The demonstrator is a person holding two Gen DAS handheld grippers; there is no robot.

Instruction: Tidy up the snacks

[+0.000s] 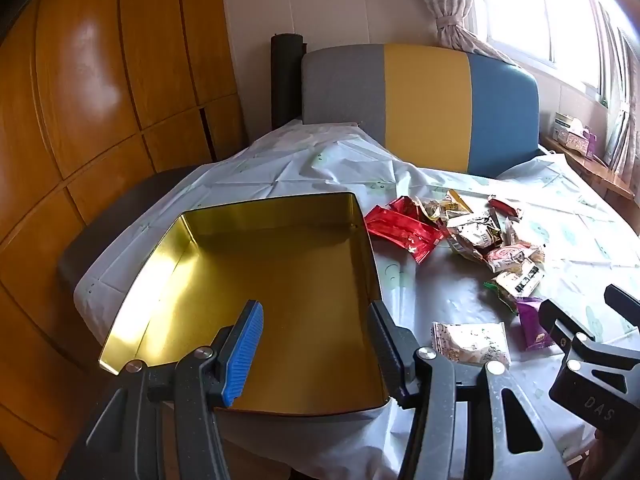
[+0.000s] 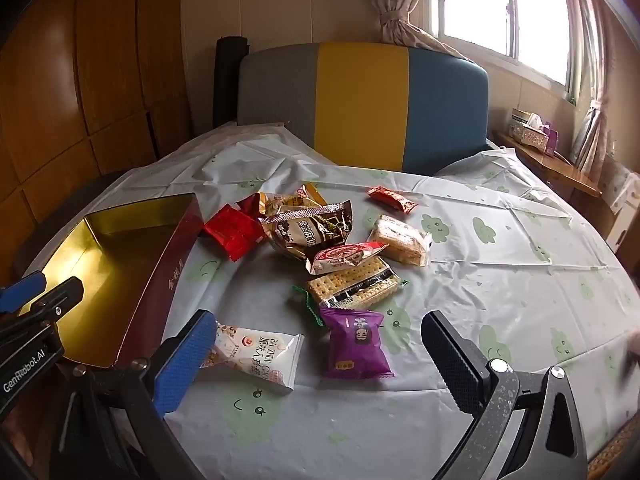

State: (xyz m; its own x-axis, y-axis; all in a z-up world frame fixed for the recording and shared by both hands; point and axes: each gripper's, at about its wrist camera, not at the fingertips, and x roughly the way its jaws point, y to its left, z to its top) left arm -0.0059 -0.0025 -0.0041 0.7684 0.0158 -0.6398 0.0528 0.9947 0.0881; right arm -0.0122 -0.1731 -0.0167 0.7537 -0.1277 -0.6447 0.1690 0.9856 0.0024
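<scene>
An empty tin box (image 1: 280, 280) with a gold inside and dark red outer wall (image 2: 160, 272) sits on the table at the left. My left gripper (image 1: 316, 344) is open and empty, above the box's near edge. A pile of snack packets (image 2: 320, 236) lies right of the box; it also shows in the left wrist view (image 1: 476, 236). Nearest me lie a white packet (image 2: 260, 356) and a purple packet (image 2: 356, 344). My right gripper (image 2: 320, 360) is open and empty, low over the table, with these two packets between its fingers.
A white cloth with green prints (image 2: 500, 264) covers the table. A grey, yellow and blue chair back (image 2: 360, 108) stands behind it. Wooden cabinets (image 1: 100, 100) are at the left. A side shelf with a tissue box (image 2: 528, 132) is at the right, under the window.
</scene>
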